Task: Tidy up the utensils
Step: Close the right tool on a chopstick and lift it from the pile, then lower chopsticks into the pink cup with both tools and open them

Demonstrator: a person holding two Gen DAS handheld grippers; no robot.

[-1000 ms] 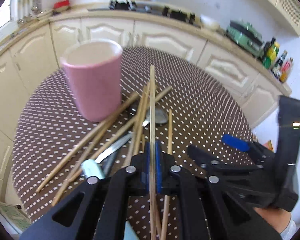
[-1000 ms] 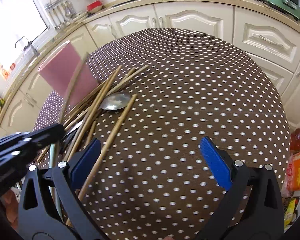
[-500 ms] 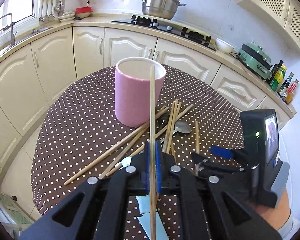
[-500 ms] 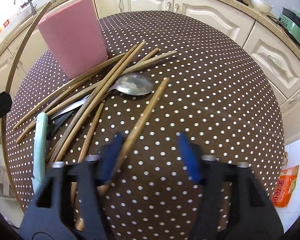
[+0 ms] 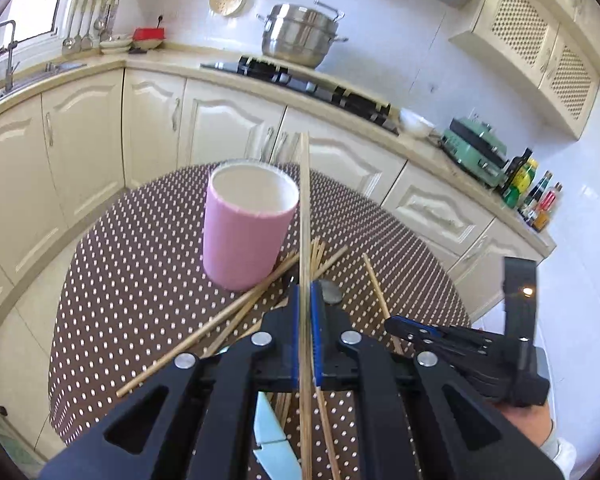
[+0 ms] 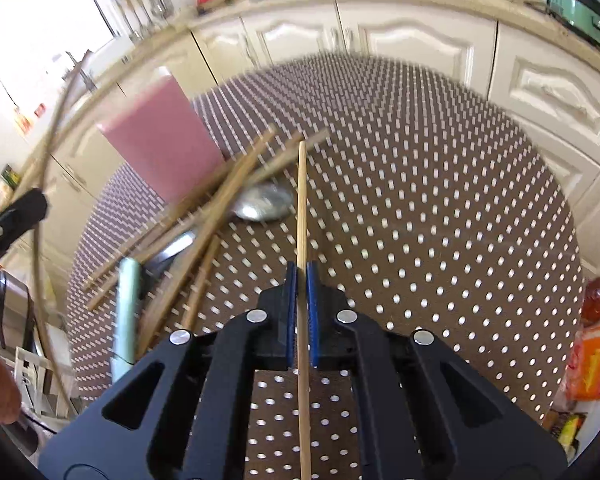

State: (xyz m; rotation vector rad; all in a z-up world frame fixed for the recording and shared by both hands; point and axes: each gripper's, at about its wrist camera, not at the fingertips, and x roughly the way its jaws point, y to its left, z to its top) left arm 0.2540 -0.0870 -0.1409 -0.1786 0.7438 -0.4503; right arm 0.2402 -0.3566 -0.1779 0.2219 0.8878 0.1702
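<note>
No legible text on anything here.

Black tongs (image 5: 305,300), blue pads (image 6: 312,312), silver screws

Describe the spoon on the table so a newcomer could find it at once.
On the round polka-dot table, look just right of the tall pink cup, where the wooden chopsticks lie in a heap. The spoon lies among them, the only shiny rounded metal bowl amid thin straight sticks.
</note>
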